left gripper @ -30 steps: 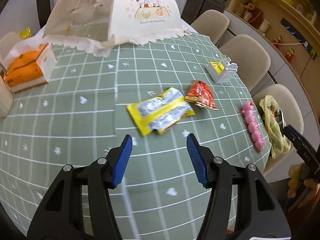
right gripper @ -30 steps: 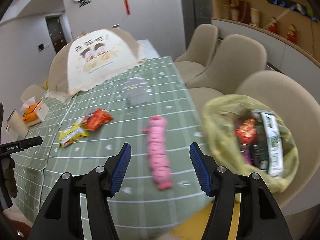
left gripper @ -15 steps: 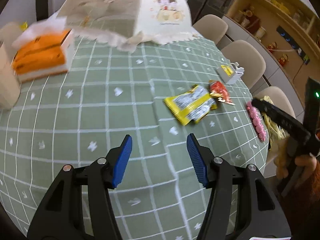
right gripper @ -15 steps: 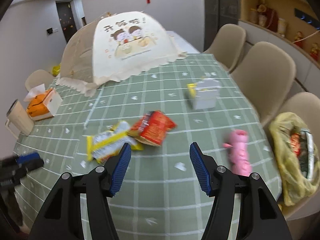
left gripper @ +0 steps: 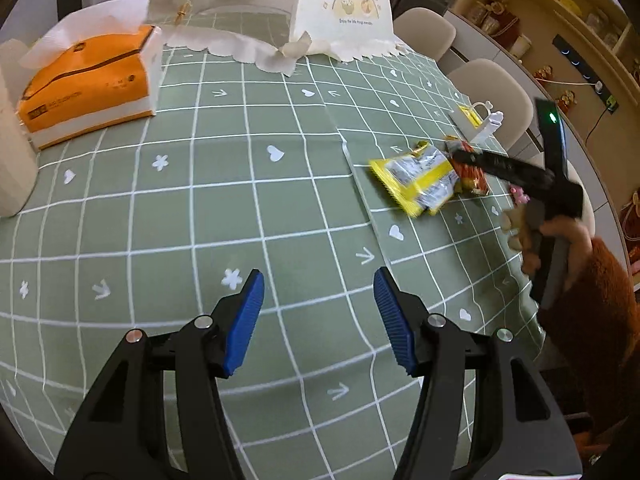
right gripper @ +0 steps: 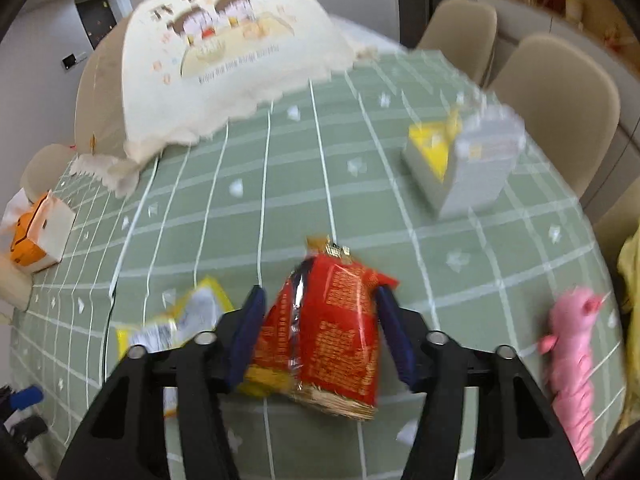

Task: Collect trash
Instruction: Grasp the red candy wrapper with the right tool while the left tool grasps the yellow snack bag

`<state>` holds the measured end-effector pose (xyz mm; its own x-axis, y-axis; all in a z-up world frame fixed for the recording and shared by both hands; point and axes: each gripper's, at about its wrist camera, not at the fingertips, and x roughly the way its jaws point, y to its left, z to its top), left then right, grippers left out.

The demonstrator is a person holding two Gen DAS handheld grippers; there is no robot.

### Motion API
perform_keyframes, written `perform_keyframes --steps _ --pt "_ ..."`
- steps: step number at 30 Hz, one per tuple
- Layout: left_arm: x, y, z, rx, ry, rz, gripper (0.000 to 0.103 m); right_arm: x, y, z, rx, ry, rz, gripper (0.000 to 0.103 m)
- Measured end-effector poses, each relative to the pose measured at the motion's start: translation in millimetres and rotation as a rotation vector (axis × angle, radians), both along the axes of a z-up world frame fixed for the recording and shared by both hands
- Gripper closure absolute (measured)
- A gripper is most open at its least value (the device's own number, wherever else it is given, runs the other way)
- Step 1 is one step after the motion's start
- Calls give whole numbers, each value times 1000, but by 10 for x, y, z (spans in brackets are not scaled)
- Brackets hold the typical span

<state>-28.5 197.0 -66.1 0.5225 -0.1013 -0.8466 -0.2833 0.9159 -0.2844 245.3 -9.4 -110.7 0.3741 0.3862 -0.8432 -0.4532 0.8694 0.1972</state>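
Red snack wrapper (right gripper: 332,332) lies on the green checked tablecloth (right gripper: 304,184), low centre in the right wrist view, between the blue pads of the right gripper (right gripper: 320,332). The jaws have just been closing around it; the left pad sits at the wrapper's edge, the right pad close to its other side, but motion blur hides whether they press on it yet. Yellow-and-silver wrapper (right gripper: 176,324) lies at 9 o'clock of the red one, touching or overlapping its lower corner. Pink plush toy (right gripper: 572,364) lies at 3 o'clock, well apart, near the table's edge. White-and-yellow box (right gripper: 464,160) stands at 1 o'clock, farther up the cloth. Cream food cover (right gripper: 224,48) with cartoon print stands at 11 o'clock at the far end; orange tissue box (right gripper: 36,232) at 9 o'clock by the far left edge. From the left wrist view, the left gripper (left gripper: 319,316) hangs over bare cloth with its jaws about half open, nothing between them. The two wrappers appear at its 2 o'clock, with the right gripper's black finger over the red one, held by a hand (left gripper: 556,240) in a rust-coloured sleeve (left gripper: 592,320). Beige chairs (left gripper: 496,84) line the table's right side.
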Motion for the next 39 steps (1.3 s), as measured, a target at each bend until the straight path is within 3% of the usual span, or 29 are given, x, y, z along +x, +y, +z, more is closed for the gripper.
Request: perform_keyframes --steps 4,12,16,21,27,31,35,39 --pt "213 -80 -63 -37 -4 -47 49 -217 -216 38 13 26 -7 76" --pt "852 -407 -32 -12 -90 -255 49 -803 -778 304 55 45 -114 79" --pt "1265 -453 -56 49 -125 -272 48 -1100 -957 433 38 35 -139 79" --pt "1623 -550 -219 93 -106 -288 48 -1310 -1109 489 -54 11 -148 79" --pt "1472 -790 -346 -4 -49 -391 48 -1415 -1380 490 -49 19 -200 79" --pt "1316 -937 -326 46 -59 -417 48 -1482 -1523 436 -31 33 -236 79" --pt "1354 -970 -341 42 -44 -366 48 -1548 -1633 409 -4 42 -249 79" --pt "1410 -1130 -353 120 -43 -339 48 -1588 -1697 431 -12 31 -241 79"
